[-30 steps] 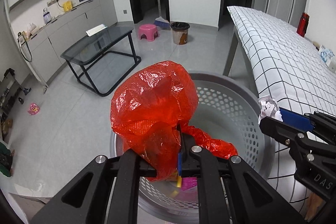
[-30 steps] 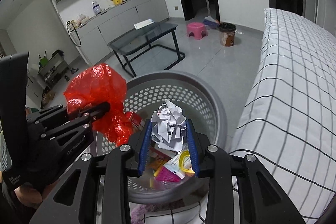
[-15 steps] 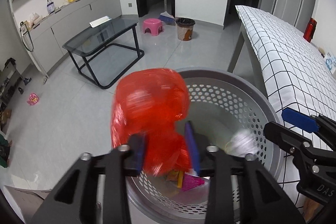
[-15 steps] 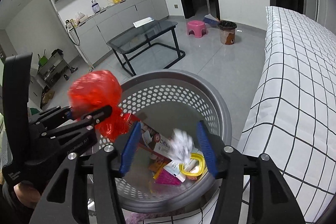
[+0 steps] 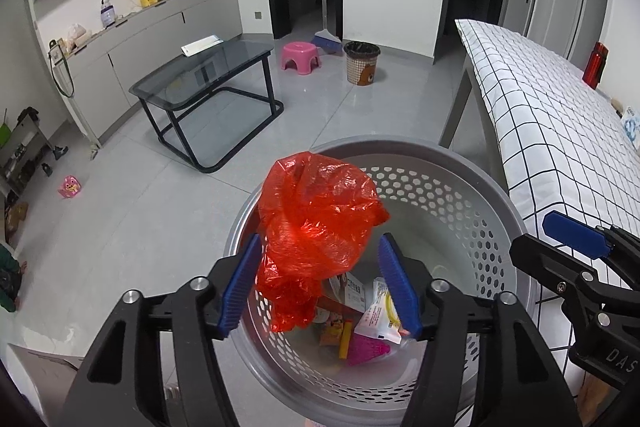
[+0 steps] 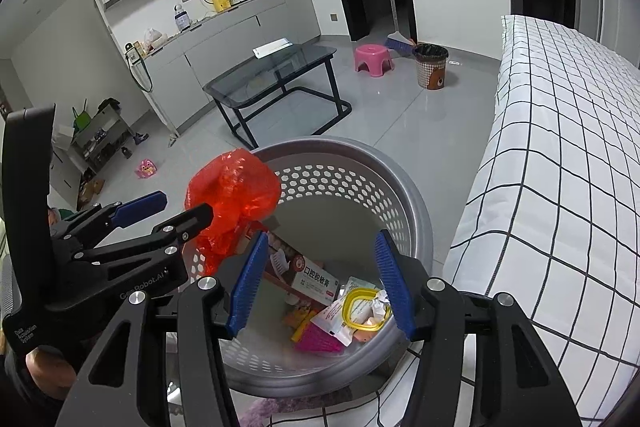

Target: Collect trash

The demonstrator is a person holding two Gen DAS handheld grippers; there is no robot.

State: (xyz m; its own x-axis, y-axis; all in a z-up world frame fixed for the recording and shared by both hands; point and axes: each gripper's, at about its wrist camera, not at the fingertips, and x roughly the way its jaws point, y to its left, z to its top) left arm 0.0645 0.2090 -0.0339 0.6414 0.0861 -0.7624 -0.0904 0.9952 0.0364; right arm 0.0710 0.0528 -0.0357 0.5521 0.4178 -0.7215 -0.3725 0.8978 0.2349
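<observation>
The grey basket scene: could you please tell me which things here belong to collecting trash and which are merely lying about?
Part of the job:
- red plastic bag, between the open left gripper fingers
- grey basket
- crumpled paper inside it
- right gripper, open

Just lying about:
- glass table
- pink stool
- broom
- small bin

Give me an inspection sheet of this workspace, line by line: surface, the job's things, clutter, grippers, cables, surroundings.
Surface: checked cloth on the right; grey tiled floor.
Job's things: grey perforated basket holds a box, wrappers and crumpled paper; red plastic bag hangs over its near rim.
Clutter: pink toy on the floor.
Grippers: left gripper has just been opening, bag loose between the jaws; right gripper open, nothing in it.
Cables: a dark cord hangs off the counter.
Surroundings: glass table, pink stool, waste bin, broom, microwave.
</observation>
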